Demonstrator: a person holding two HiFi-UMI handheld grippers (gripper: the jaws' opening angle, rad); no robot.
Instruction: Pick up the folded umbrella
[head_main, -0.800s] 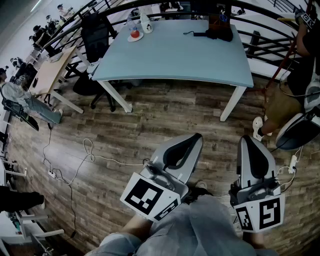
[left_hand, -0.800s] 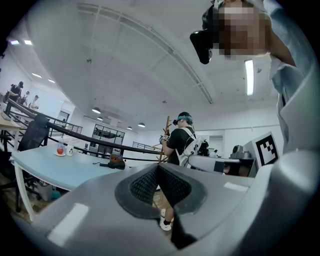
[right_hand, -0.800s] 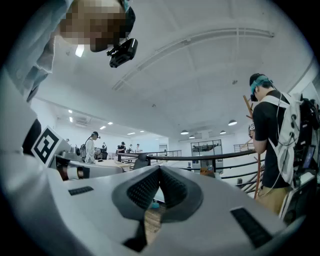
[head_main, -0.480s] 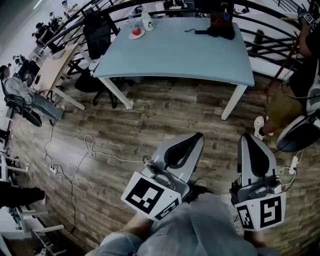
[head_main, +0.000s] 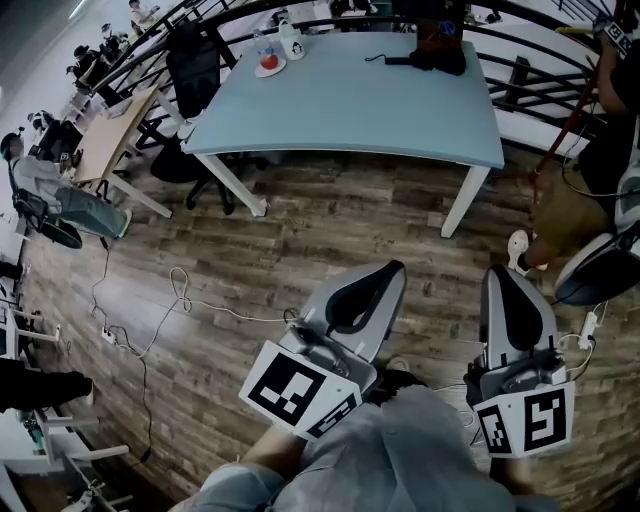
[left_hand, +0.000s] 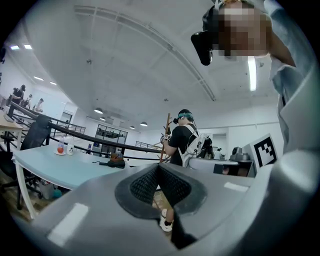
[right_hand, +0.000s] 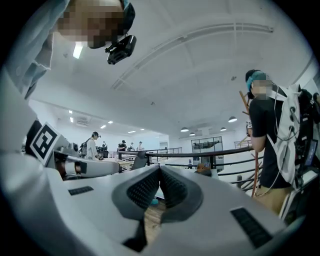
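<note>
The folded umbrella (head_main: 398, 61) looks like a short dark bar at the far edge of the pale blue table (head_main: 350, 110), next to a dark brown bag (head_main: 440, 45). The left gripper view shows the umbrella (left_hand: 103, 162) small and far off, beside that bag. My left gripper (head_main: 397, 268) is held low over the wooden floor, well short of the table, its jaws shut with nothing between them (left_hand: 158, 166). My right gripper (head_main: 497, 272) hangs beside it, pointing the same way, and its pads (right_hand: 150, 187) meet at the tip, also empty.
A plate with a cup and bottle (head_main: 272, 62) stands at the table's far left corner. A black office chair (head_main: 195, 70) is to the table's left. A person with a backpack (right_hand: 277, 135) stands at the right. Cables (head_main: 180, 300) trail across the floor.
The head view has drifted slightly, so the table sits a little higher in the picture. Both grippers keep the same pose with jaws shut.
</note>
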